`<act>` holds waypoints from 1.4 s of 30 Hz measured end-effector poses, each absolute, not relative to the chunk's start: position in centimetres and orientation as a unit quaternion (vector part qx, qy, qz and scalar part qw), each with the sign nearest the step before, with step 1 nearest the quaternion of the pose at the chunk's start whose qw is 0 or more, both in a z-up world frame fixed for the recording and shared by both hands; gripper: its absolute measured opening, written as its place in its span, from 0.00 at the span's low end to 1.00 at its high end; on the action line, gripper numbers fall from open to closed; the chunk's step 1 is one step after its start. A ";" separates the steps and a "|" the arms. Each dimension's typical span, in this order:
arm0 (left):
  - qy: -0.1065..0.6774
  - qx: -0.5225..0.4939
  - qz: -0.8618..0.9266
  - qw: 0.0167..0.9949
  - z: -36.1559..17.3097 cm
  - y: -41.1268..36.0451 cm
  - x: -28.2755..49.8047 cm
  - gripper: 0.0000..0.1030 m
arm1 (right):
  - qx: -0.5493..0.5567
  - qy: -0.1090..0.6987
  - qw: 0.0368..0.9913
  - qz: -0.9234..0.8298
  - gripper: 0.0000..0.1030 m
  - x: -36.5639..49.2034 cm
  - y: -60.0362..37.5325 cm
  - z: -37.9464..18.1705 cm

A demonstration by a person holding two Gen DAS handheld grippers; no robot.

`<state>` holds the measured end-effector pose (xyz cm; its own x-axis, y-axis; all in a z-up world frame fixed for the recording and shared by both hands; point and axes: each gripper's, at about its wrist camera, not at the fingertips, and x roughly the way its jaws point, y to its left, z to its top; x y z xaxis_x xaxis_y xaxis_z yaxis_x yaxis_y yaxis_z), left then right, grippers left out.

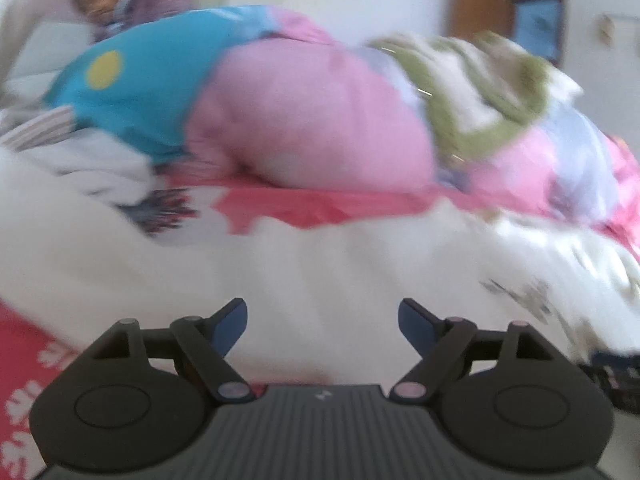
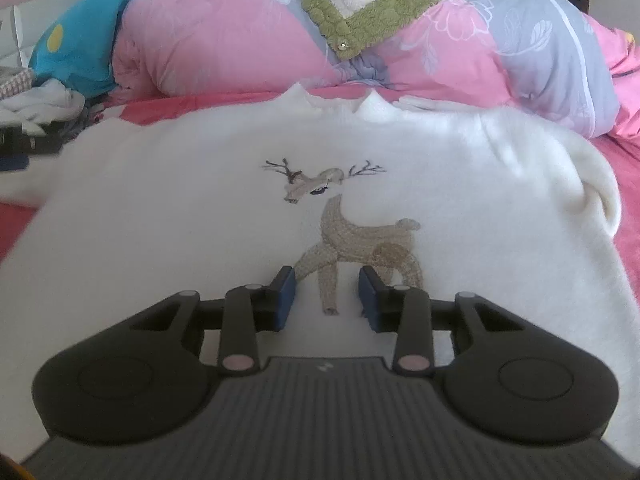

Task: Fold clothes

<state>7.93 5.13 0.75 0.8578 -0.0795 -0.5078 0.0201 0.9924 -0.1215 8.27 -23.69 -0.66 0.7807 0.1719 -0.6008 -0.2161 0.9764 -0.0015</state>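
The fluffy white deer-embroidered sweater (image 2: 200,208) lay flat (unfolded); the left gripper (image 1: 322,312) and right gripper (image 2: 327,300), both gaping empty, needed to seize an edge.

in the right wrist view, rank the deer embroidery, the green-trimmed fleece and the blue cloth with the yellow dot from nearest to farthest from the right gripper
1. deer embroidery, just ahead of the right gripper, on the white sweater.
2. green-trimmed fleece, top centre, on the quilt.
3. blue cloth with the yellow dot, far top left.

Fuzzy matt white sweater (image 2: 180,208); quilted duvet (image 2: 224,40)
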 end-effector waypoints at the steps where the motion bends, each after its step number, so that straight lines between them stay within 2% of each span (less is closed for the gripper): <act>1: 0.267 -0.047 -0.041 0.962 0.7 4.4 7.8 0.81 | -0.031 0.314 0.943 0.104 0.35 8.2 -23.8 -0.7; 8: 0.273 0.003 -0.116 0.955 0.5 0.7 6.2 0.81 | -0.024 0.312 0.944 0.105 0.37 8.1 -23.8 -0.8; 16: 0.312 0.038 -0.116 0.942 -0.4 -0.3 5.2 0.81 | -0.011 0.311 0.944 0.109 0.38 8.3 -24.1 -1.0; 25: 0.289 0.064 -0.117 0.948 3.4 -1.2 0.0 0.81 | -0.008 0.310 0.944 0.110 0.38 8.3 -24.2 -0.9; 32: 0.272 0.038 -0.138 0.952 6.4 -4.6 3.3 0.86 | -0.001 0.310 0.944 0.116 0.40 8.2 -24.5 -0.8; 35: 0.275 0.035 -0.137 0.951 5.0 -6.5 6.0 0.86 | 0.011 0.318 0.938 0.138 0.47 7.9 -25.2 -0.5; 39: 0.304 0.023 -0.126 0.944 1.9 -7.7 9.0 0.86 | -0.014 0.335 0.926 0.176 0.68 6.5 -26.2 0.4; 42: 0.320 0.009 -0.127 0.939 0.1 -7.7 10.1 0.86 | -0.052 0.344 0.918 0.192 0.79 4.9 -27.7 1.3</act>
<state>10.13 -7.73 0.08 0.7637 -0.2318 -0.6025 0.2434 0.9678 -0.0639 4.86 -27.69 1.30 0.6890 0.3170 -0.6517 -0.3880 0.9209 0.0377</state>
